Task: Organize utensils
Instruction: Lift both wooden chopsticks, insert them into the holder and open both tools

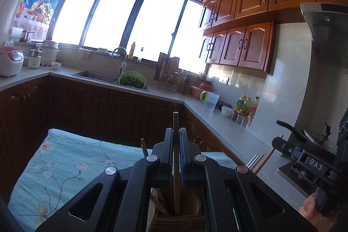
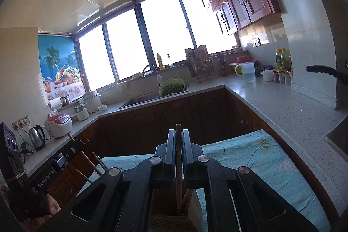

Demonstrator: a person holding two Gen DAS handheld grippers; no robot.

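Both grippers are lowering wooden sticks into the holder.

The left gripper point(image 1: 175, 134) is pinching a wooden stick point(image 1: 175, 123), its foot inside the wooden holder point(image 1: 178, 222) at 6 o'clock; the right gripper point(image 2: 178, 136) is clamping another stick point(image 2: 178, 156) likewise. Each should be kept upright and released only once seated.

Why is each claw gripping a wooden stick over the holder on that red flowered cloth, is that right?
Almost. The cloth is light blue with a flower print, not red, as the left wrist view shows. The left claw and right claw do each grip a wooden stick over the wooden holder.
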